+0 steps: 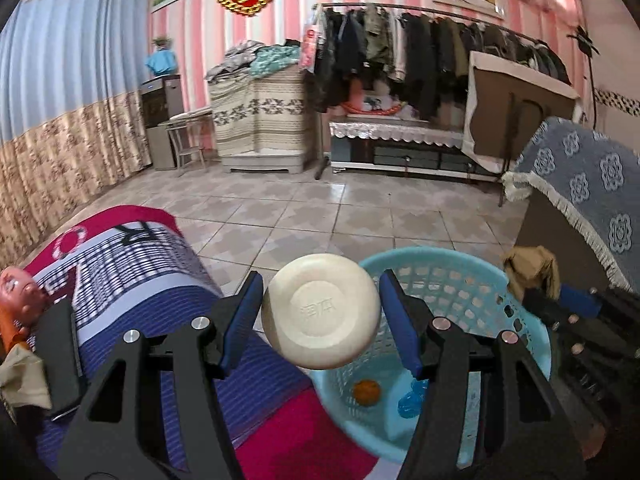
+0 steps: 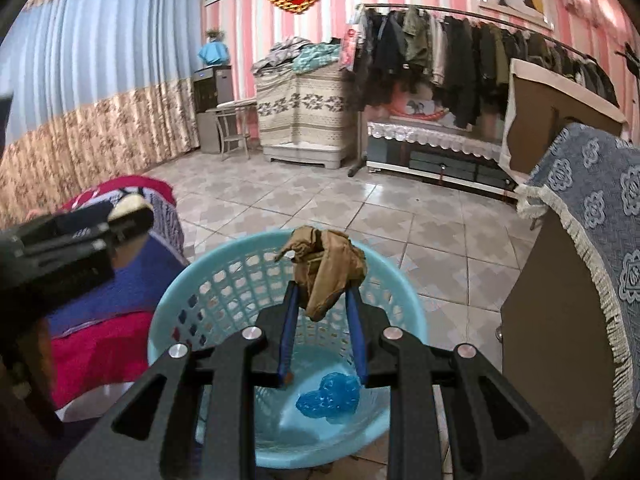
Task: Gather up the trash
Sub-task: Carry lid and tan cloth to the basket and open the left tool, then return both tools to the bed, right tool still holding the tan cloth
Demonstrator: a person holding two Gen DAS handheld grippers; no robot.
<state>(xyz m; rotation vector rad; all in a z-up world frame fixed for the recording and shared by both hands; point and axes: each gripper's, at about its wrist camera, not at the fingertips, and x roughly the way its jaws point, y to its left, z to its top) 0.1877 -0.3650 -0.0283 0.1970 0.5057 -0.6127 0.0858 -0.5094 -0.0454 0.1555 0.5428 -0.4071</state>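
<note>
Over on the left, a bed covered by a red, blue and white blanket (image 1: 132,280) holds a dark flat case (image 1: 58,356) and a pinkish toy (image 1: 16,288) near its edge. Just past the blanket, the left gripper (image 1: 320,312) hangs at the near rim of a pale blue plastic basket (image 1: 452,280) standing on the tiled floor (image 1: 320,216). Between its blue-padded fingers (image 1: 240,312) sits a round cream-coloured disc (image 1: 322,312) with a stamped mark on its face; the pads look to be at its two edges, though a sliver of gap shows on the left side, so I cannot tell for sure whether it is clamped. Down in the basket lie a small orange ball (image 1: 366,392) and a crumpled blue wrapper (image 2: 328,400).

Further right, the right gripper (image 2: 322,296) is poised above the basket's opening, its fingers pinched on a wad of crumpled brown paper (image 2: 324,268), which sticks up beyond the tips. Right of the basket stands a cabinet draped with a blue patterned cloth (image 2: 592,208) with a white fringe. Across the room, a rack of dark clothes (image 2: 460,52) lines the pink striped wall.
</note>
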